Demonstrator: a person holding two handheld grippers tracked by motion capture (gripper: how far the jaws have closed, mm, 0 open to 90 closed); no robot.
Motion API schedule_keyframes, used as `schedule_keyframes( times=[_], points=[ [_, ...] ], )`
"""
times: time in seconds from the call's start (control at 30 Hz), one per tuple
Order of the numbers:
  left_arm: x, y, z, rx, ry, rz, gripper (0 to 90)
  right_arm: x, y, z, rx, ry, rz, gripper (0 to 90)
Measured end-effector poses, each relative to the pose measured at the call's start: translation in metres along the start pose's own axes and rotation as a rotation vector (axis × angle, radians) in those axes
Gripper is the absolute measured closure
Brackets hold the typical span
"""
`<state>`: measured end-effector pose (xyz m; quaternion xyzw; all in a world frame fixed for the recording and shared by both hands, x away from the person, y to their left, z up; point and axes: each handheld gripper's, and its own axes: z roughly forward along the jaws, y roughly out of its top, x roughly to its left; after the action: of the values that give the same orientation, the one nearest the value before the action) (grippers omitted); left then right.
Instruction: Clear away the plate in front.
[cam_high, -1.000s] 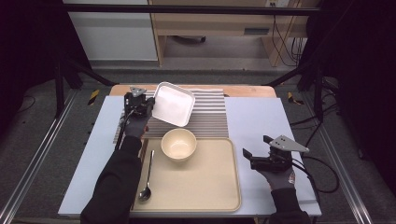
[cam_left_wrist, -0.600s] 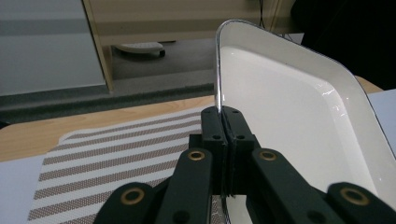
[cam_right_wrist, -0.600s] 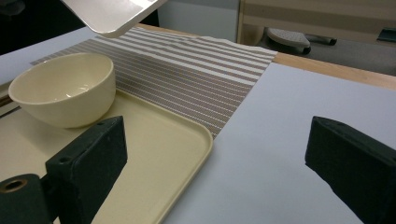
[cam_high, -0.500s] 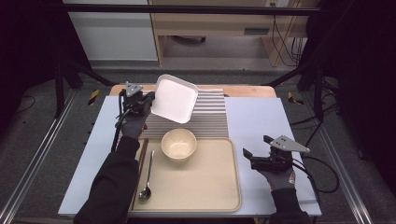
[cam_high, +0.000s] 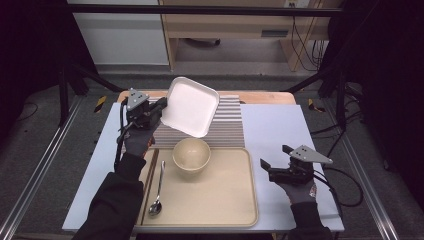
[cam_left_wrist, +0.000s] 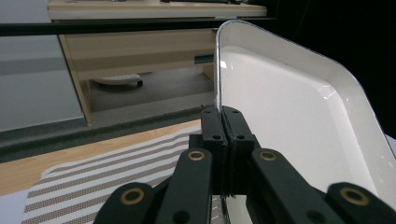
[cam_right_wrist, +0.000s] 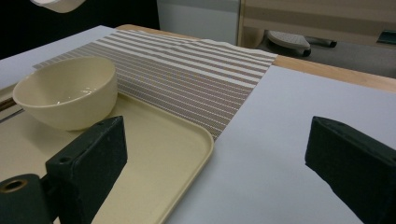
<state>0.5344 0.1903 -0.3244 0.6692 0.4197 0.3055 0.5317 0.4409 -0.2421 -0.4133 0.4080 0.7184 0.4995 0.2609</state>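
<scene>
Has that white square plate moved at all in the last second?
Yes. The plate, clamped at its rim by the left hand-held gripper, has risen off the striped mat and tilted up, while the bowl stayed put.

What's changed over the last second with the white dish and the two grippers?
The left gripper, shut on the rim of the white dish, has lifted it off the striped mat and tilted it up on edge. The grip itself is unchanged. The right gripper stayed open beside the tray, and the bowl, spoon and chopsticks stayed put.
</scene>
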Motion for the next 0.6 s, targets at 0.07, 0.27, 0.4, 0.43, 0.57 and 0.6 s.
schedule_keyframes(
  times=[0.07,0.27,0.4,0.43,0.57,0.6],
  points=[
    [-0.003,0.001,-0.006,-0.005,-0.011,0.006,88.5,0.0,0.0,0.0,-0.001,0.0,-0.001,6.0],
    [-0.014,0.0,-0.026,-0.012,-0.056,0.033,88.4,0.0,0.0,-0.001,0.001,-0.002,-0.002,6.0],
    [-0.021,-0.003,-0.037,-0.011,-0.079,0.047,88.5,0.0,0.0,-0.001,-0.001,-0.001,-0.005,6.0],
    [-0.022,-0.005,-0.04,-0.009,-0.083,0.055,88.4,0.0,0.0,-0.001,-0.001,-0.001,-0.005,6.0],
    [-0.027,-0.011,-0.053,-0.003,-0.107,0.068,88.4,0.0,0.0,-0.001,-0.001,0.003,-0.007,6.0],
    [-0.029,-0.012,-0.056,-0.002,-0.115,0.068,88.4,0.0,0.0,-0.001,-0.001,0.003,-0.006,6.0]
  ],
)
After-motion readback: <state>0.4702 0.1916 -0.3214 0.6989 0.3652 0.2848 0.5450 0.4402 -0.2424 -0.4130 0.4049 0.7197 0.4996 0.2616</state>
